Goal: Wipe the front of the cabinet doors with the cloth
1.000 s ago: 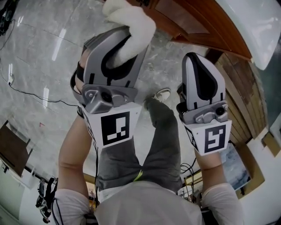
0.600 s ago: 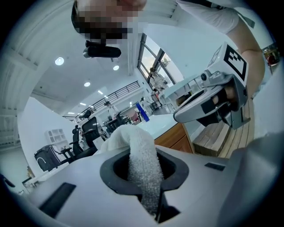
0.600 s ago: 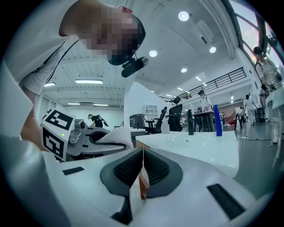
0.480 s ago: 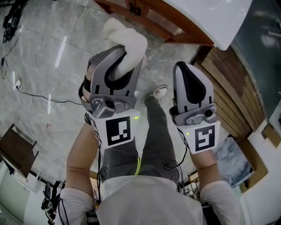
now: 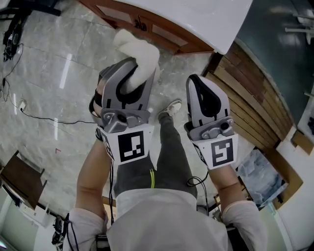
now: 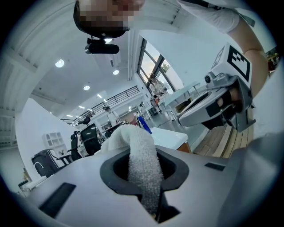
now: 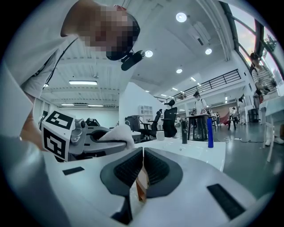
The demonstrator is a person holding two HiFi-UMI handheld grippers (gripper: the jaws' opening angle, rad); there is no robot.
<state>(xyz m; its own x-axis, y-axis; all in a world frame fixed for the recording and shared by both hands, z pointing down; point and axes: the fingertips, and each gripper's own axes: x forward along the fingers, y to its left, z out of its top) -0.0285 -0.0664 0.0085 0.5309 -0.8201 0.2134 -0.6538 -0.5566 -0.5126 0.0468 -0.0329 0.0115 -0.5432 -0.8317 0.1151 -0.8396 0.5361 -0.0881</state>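
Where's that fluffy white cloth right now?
In the head view the cloth sits upper left of centre, pinched in the left gripper and sticking out past its jaws, just below the wooden cabinet doors.

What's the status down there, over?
Left hand-held gripper shut on cloth. Right hand-held gripper shut, empty. Cloth near cabinet doors, contact unclear. Nothing seen between.

cloth [image 5: 139,48] in left gripper [image 5: 129,73] now clear below cabinet doors [image 5: 162,32]; right gripper [image 5: 200,86] shifted left; more white countertop [image 5: 189,14] showing
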